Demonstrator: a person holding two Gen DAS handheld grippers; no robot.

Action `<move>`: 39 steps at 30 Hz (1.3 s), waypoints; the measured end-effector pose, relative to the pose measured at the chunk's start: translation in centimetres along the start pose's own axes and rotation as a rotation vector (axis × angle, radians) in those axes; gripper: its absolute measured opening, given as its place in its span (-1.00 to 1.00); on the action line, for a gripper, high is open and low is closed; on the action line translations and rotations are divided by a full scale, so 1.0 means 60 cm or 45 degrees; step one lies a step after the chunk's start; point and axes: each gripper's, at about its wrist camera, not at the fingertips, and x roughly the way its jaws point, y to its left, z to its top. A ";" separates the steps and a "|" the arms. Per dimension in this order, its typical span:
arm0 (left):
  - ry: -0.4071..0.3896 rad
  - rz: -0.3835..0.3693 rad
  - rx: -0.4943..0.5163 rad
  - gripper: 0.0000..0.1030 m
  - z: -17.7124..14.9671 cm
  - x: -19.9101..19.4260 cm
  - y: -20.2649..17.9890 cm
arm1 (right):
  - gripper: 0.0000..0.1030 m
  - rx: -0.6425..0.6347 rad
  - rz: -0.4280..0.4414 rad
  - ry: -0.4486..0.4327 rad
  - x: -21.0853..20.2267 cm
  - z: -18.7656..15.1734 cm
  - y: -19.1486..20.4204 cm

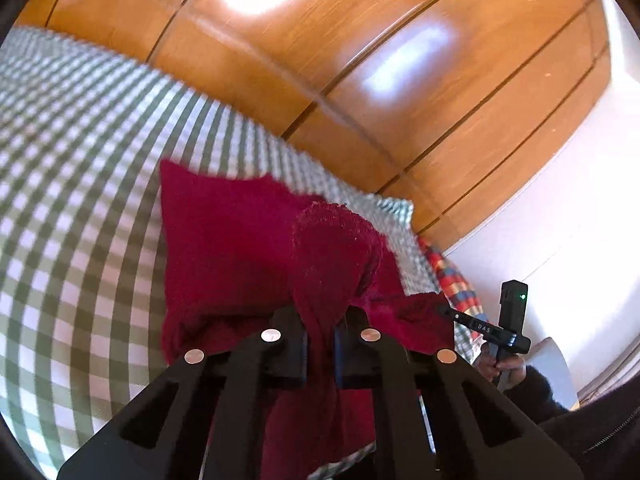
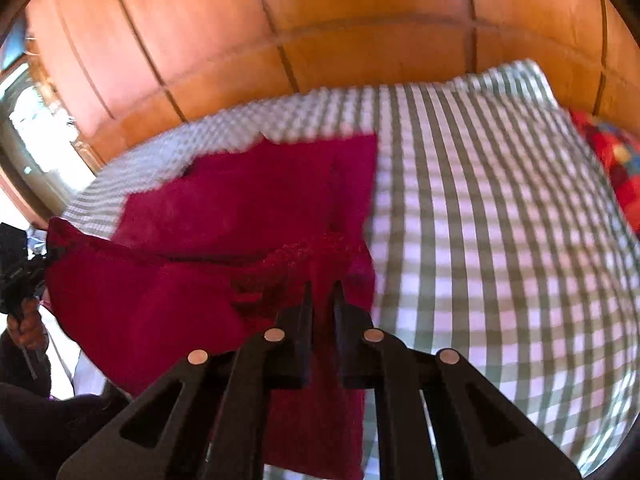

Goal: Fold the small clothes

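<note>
While both our left gripper [image 1: 320,344] and right gripper [image 2: 322,320] clamp the red knitted garment [image 2: 248,208], we hold its near edge above the checked cloth [image 2: 480,220], apparently to fold it over.

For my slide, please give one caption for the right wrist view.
Right tongs shut on a red knitted garment, lifting its edge above a checked cloth.

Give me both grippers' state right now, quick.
Left gripper: closed on the red knit garment.
Right gripper: closed on another edge of the same garment, lifted off the checked cloth.
</note>
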 end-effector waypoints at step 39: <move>0.214 0.246 0.042 0.18 -0.018 0.008 0.067 | -0.01 0.258 0.089 0.136 0.060 -0.031 -0.070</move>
